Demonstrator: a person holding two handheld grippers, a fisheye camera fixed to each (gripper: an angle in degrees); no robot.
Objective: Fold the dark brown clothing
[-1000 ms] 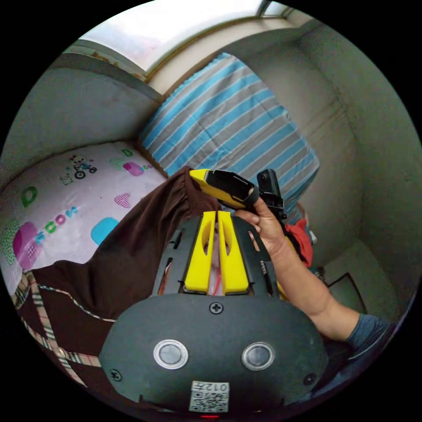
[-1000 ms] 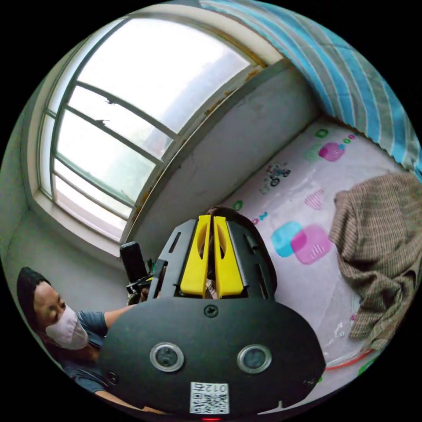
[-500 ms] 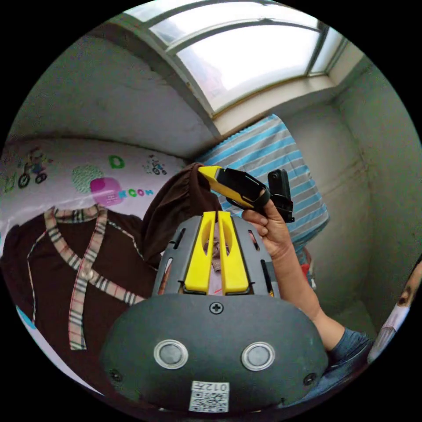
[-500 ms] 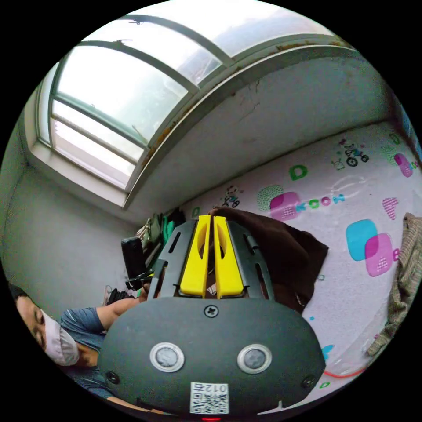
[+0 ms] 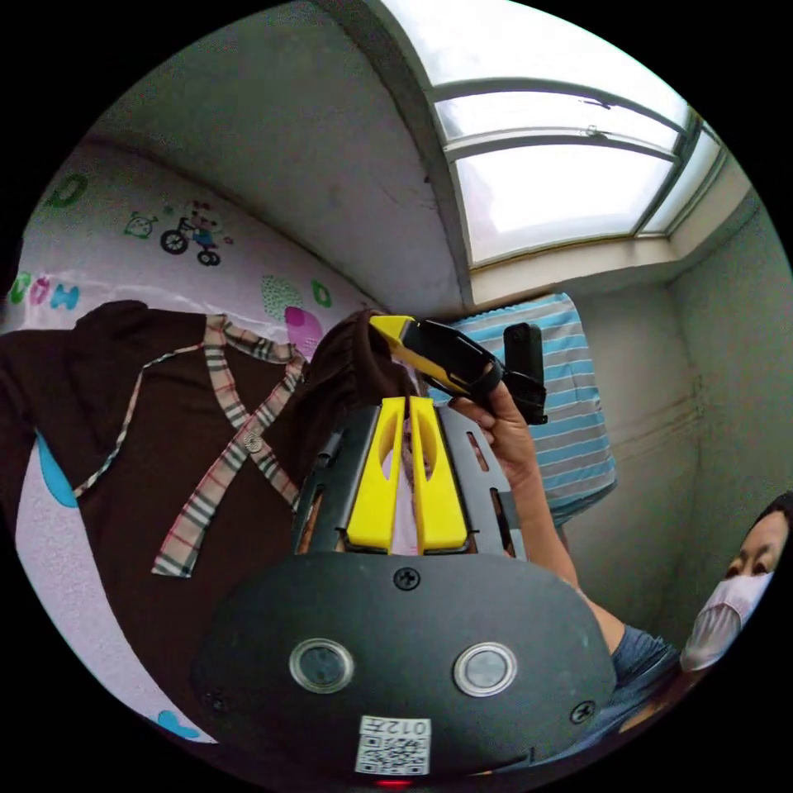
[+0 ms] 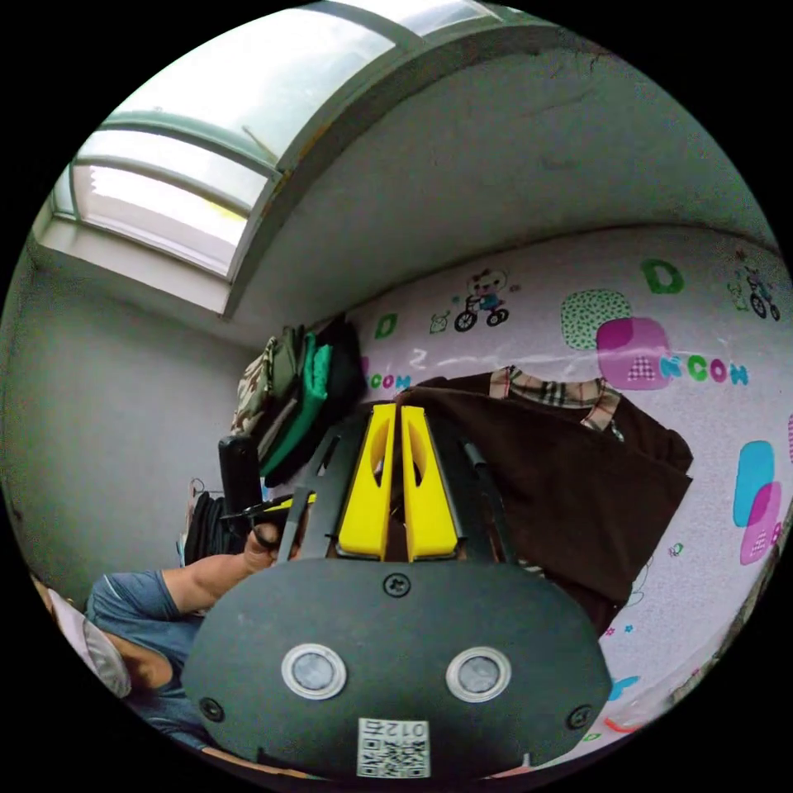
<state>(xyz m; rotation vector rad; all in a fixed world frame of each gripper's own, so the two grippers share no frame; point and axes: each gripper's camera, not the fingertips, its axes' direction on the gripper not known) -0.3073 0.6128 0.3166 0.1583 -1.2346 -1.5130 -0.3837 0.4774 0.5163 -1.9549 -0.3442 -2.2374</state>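
Observation:
The dark brown garment [image 5: 140, 462] with plaid trim lies partly spread on the pink printed mat [image 5: 124, 248]. One bunched edge of it is lifted up to both grippers. My left gripper [image 5: 405, 402] has its yellow jaws shut on that bunched edge. The right gripper [image 5: 384, 326], held in a hand [image 5: 504, 429], pinches the same bunch just above. In the right gripper view the right gripper [image 6: 397, 407] is shut on the garment's edge, and the brown garment [image 6: 562, 471] spreads to the right over the mat [image 6: 710, 289].
A stack of folded clothes [image 6: 301, 388] sits against the wall at the mat's end. A blue striped cloth [image 5: 570, 413] hangs by the corner under the window [image 5: 562, 190]. The person [image 5: 735, 578], in a mask, is close behind the grippers.
Both views have swung round. The garment, hanging bunched from the two grippers a second ago, now lies more spread on the mat with its plaid trim showing. Both grippers keep their hold.

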